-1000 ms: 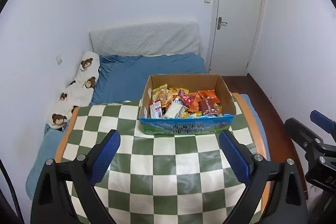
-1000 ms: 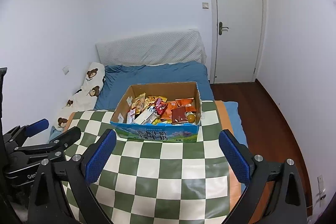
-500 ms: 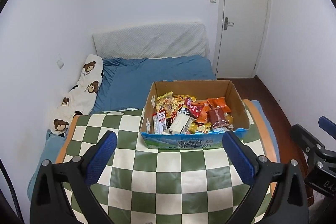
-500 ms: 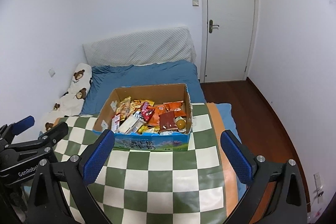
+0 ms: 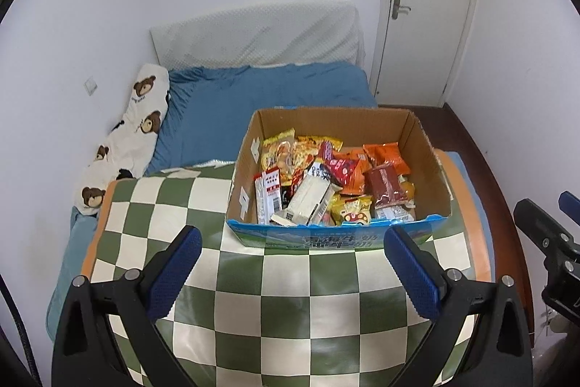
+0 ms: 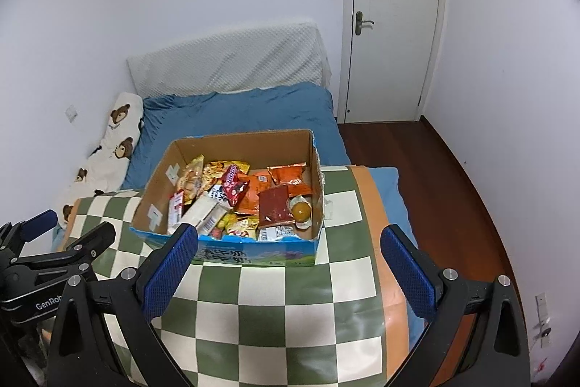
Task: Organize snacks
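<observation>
Snacks in bright foil packets (image 5: 326, 180) fill an open brown cardboard box with a blue printed front panel (image 5: 337, 238), and that box sits toward the far side of the table under a green-and-cream checkered cloth (image 5: 308, 307). Left gripper (image 5: 291, 260) hangs over the near cloth, blue-padded fingers (image 5: 174, 271) spread wide, nothing between them, short of the box front. Right gripper (image 6: 288, 260) is spread wide too and grips nothing; its left pad overlaps the box's near left corner in its own camera, though contact cannot be judged.

Left camera gives the straight-on look: a white rectangular pack (image 5: 308, 198) lying diagonally in the middle, a dark red flat packet (image 5: 386, 185) on the right, orange bags behind it. Right camera looks in from the right side and picks out a round yellow-orange item in clear wrap (image 6: 301, 210) against the right wall, barely a sliver in the other view. It also shows the left gripper's black frame (image 6: 54, 263) at lower left, while the left camera catches the right one's frame (image 5: 547, 242) at the right edge.

Behind the table, a bed with a blue sheet (image 6: 235, 118), a white bear-print pillow (image 5: 127, 140) along the wall, and a closed white door (image 6: 393, 20).
</observation>
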Tool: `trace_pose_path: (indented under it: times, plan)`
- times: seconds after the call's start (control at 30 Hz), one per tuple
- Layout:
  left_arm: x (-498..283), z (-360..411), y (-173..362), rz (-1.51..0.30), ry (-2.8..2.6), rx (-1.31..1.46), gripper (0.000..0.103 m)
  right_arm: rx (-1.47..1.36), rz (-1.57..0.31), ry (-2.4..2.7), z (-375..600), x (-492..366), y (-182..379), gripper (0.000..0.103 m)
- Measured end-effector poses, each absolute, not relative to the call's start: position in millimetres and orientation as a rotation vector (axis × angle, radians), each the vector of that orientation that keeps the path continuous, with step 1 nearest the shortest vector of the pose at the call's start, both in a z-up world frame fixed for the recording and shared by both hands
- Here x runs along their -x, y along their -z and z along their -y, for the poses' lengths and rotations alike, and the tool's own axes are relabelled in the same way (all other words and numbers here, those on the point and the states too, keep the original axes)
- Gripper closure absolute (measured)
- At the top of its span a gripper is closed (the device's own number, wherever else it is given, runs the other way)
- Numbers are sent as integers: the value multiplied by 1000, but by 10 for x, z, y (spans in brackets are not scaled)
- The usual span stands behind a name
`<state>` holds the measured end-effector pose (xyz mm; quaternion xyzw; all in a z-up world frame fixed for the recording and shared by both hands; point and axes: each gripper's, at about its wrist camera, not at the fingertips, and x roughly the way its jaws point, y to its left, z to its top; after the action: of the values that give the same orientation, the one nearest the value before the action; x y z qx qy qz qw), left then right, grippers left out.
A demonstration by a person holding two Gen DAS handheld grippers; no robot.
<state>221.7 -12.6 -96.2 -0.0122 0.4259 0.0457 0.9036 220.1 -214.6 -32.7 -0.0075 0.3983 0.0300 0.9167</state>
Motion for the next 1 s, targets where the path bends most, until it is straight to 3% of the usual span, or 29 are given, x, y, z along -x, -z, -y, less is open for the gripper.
trace_pose_path:
  times: [0.43,1.0]
  plan:
    - [-2354,129,1104,-919,-102,12,0,32,-884,-66,2087,-2459,582,0]
    - [-2328,139,1030,-898,-96,16,0,33,-873,-53,2090,-2393,510,0]
